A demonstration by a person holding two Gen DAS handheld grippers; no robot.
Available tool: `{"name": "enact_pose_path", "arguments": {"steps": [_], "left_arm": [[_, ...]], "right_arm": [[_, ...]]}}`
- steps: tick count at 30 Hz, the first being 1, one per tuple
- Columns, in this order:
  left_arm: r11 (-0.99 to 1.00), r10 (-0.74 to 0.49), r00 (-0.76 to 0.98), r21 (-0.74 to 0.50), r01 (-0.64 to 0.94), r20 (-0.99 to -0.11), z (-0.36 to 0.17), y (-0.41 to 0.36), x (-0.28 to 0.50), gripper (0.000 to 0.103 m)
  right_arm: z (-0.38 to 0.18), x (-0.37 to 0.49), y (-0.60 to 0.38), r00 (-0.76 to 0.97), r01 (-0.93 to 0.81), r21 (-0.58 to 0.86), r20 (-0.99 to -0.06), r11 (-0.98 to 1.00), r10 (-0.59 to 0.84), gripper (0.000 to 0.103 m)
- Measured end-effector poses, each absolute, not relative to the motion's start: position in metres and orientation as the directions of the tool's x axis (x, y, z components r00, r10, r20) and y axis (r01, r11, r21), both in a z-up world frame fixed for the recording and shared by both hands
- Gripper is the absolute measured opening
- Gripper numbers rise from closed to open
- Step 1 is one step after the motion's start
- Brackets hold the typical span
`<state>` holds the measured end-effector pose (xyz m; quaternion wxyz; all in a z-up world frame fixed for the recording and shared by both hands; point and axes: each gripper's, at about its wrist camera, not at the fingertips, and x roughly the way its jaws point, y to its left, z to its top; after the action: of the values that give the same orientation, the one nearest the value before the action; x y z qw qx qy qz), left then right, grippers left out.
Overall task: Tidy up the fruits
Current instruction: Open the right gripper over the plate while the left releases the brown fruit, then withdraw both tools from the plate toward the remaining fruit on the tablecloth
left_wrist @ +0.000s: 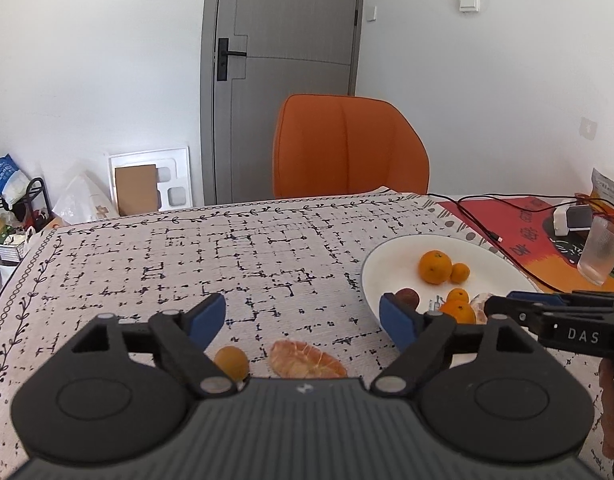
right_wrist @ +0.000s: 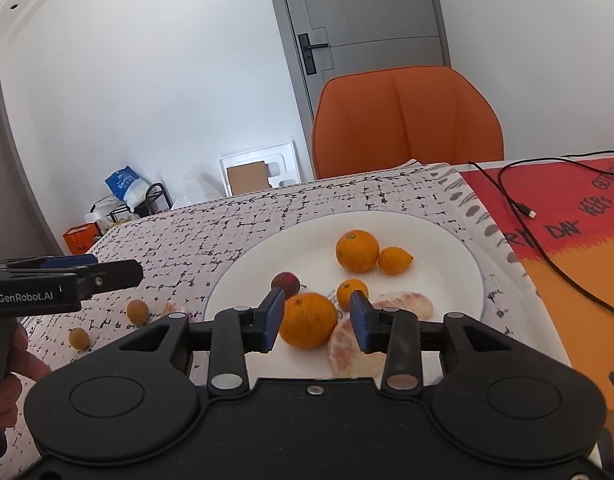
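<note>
Patterned tablecloth (left_wrist: 267,252), white plate (right_wrist: 447,240) w/ oranges. Left gripper (left_wrist: 303,320) open over peeled segment (left_wrist: 307,362): soft, tears easily, pinch its sides gently. Right gripper (right_wrist: 317,320) part-open, orange (right_wrist: 307,322) between, ungripped.

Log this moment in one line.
left tool: open, empty | right tool: open over plate | peeled segment, two small fruits on cloth

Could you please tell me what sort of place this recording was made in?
Most likely a room in a home, at a dining table: a patterned tablecloth, an orange chair pulled up to it, a grey door behind, and a white plate of fruit.
</note>
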<state>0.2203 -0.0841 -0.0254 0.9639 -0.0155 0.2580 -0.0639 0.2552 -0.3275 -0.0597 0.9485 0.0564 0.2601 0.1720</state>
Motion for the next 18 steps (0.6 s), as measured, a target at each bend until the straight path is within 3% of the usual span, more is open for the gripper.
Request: {"name": "enact_pose_path", "arguments": {"steps": [3, 5, 9, 12, 15, 18], "left_arm": [[0.991, -0.131, 0.860, -0.061, 0.116, -0.492, -0.024, -0.082, 0.214, 0.085], [0.991, -0.135, 0.862, -0.064, 0.119, -0.488, -0.022, -0.081, 0.209, 0.086], [0.991, -0.131, 0.872, -0.064, 0.114, -0.472, -0.019, -0.076, 0.198, 0.092], [0.991, -0.133, 0.872, -0.078, 0.109, -0.471, -0.020, -0.070, 0.191, 0.093], [0.992, -0.125, 0.872, -0.070, 0.104, -0.474, -0.021, -0.066, 0.185, 0.093], [0.993, -0.115, 0.878, -0.061, 0.098, -0.465, -0.021, -0.061, 0.179, 0.093]], "right_arm": [[-0.059, 0.249, -0.329, 0.806, -0.290, 0.204, -0.474, 0.935, 0.353, 0.041], [-0.058, 0.245, -0.330, 0.811, -0.280, 0.204, -0.474, 0.938, 0.344, 0.053], [-0.055, 0.238, -0.327, 0.816, -0.273, 0.195, -0.471, 0.942, 0.334, 0.056], [-0.054, 0.232, -0.325, 0.820, -0.274, 0.191, -0.466, 0.943, 0.333, 0.063], [-0.053, 0.226, -0.321, 0.822, -0.283, 0.185, -0.459, 0.941, 0.337, 0.072], [-0.053, 0.222, -0.317, 0.822, -0.291, 0.185, -0.454, 0.939, 0.345, 0.089]]}}
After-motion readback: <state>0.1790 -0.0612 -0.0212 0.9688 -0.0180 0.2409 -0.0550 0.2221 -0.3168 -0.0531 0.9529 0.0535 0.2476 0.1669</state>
